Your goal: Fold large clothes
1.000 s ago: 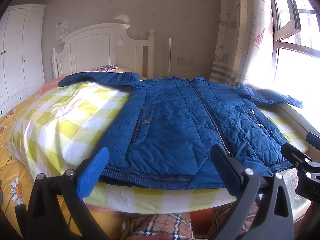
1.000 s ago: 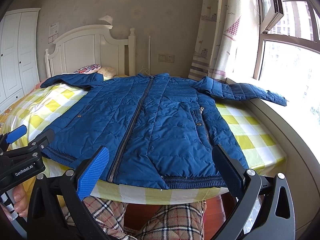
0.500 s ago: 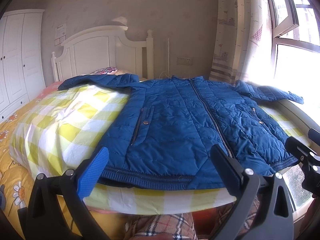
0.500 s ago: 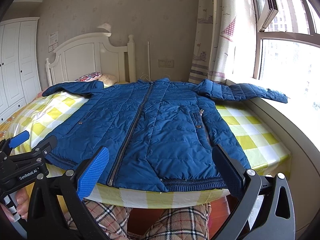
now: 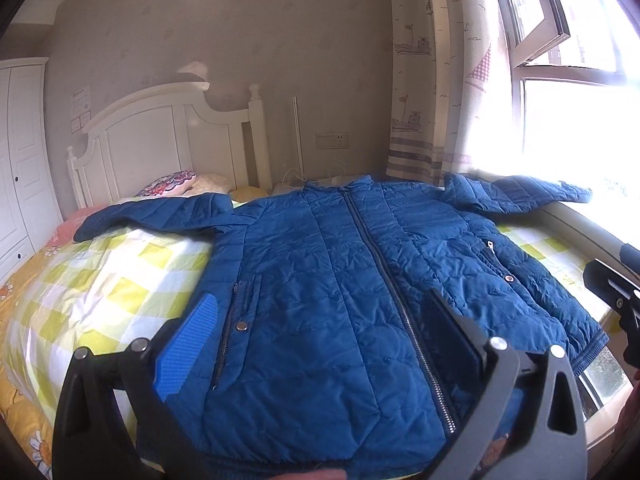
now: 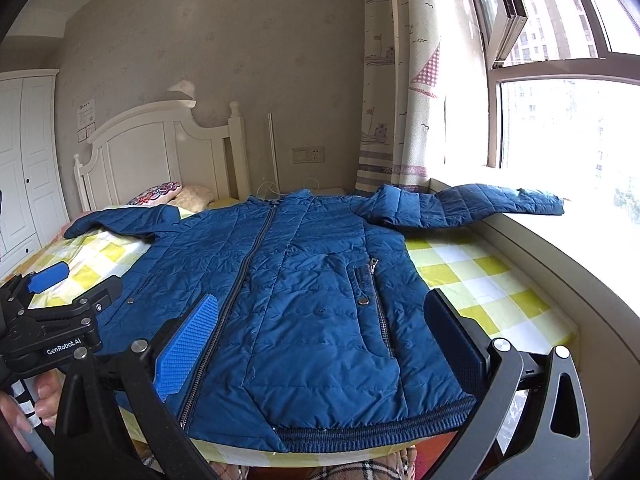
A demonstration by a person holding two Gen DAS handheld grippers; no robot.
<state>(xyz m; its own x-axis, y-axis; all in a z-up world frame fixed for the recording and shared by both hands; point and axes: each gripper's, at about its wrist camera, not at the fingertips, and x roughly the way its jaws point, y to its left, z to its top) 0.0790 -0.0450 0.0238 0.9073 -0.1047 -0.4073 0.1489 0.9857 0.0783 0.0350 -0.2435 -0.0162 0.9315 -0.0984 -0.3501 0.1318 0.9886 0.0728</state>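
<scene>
two grippers hang over the near end of a big blue jacket [image 5: 320, 300], and both are closer to it now than they were a second ago. back then the whole bottom hem sat in front of the fingers in each view. now, in the left wrist view, the hem has slid down to 6 o'clock, almost out of the picture, and the jacket fills the middle.

the jacket lies flat and face up on a yellow and white checked blanket [image 5: 100, 280] on the bed. its zipper [image 5: 384, 280] is closed and runs up toward 12 o'clock. one sleeve reaches out to 9 o'clock, near the pillows [image 5: 180, 182]. the other sleeve reaches to 3 o'clock and rests on the window ledge [image 6: 560, 248]. it has not been folded yet.

the left gripper [image 5: 320, 344] has its jaws spread wide, with nothing between them. its blue finger pad [image 5: 186, 346] is over the pocket side at 8 o'clock and the dark pad is just past the zipper at 4 o'clock.

the right gripper [image 6: 332, 344] is spread wide too and grips nothing. its blue pad [image 6: 186, 346] is beside the zipper and the other is at the jacket's side edge near 4 o'clock. i cannot tell if any pad touches the cloth.

in the right wrist view the left gripper shows at 8 o'clock, with a hand [image 6: 40, 404] on its handle. checked trousers [image 6: 360, 468] peek out at 6 o'clock.
</scene>
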